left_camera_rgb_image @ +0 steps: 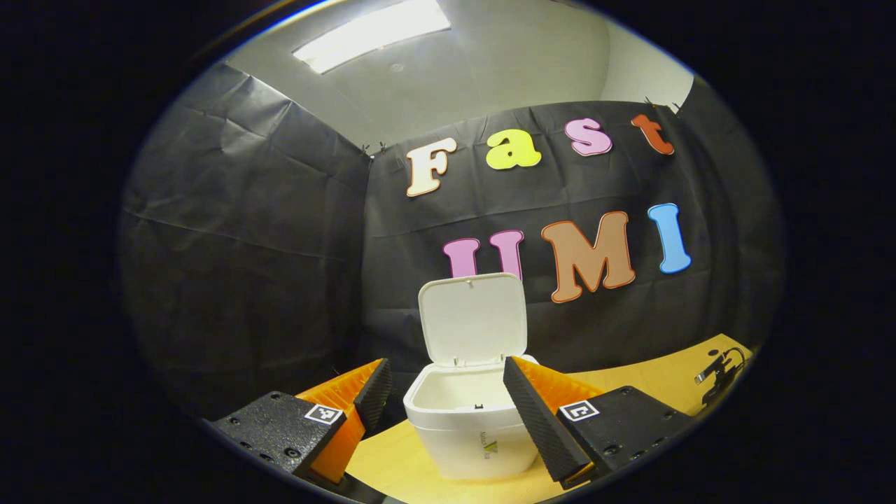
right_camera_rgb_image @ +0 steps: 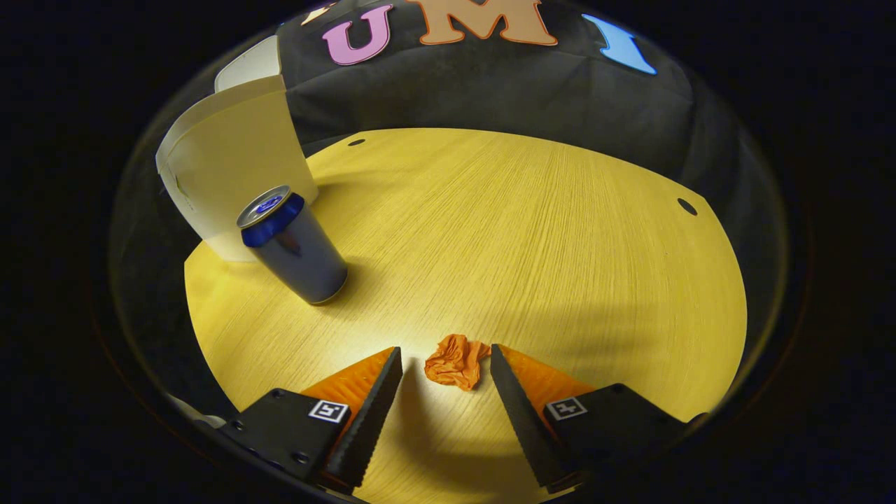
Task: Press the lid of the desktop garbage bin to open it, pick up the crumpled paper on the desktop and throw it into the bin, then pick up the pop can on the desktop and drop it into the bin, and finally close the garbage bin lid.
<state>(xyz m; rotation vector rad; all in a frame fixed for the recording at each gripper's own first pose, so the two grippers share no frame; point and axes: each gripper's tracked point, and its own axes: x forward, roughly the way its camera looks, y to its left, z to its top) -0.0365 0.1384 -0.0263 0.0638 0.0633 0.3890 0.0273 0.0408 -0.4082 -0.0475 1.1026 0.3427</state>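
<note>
Both the left gripper (left_camera_rgb_image: 442, 378) and right gripper (right_camera_rgb_image: 446, 362) gape empty above the wooden desktop (right_camera_rgb_image: 532, 231).

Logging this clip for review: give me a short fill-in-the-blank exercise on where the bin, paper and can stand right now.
1. The lid of the garbage bin stands ____.
2. The crumpled paper lies on the ____, between the right gripper fingers.
3. The pop can stands ____ beside the bin.

Missing words: open; desktop; upright
</note>
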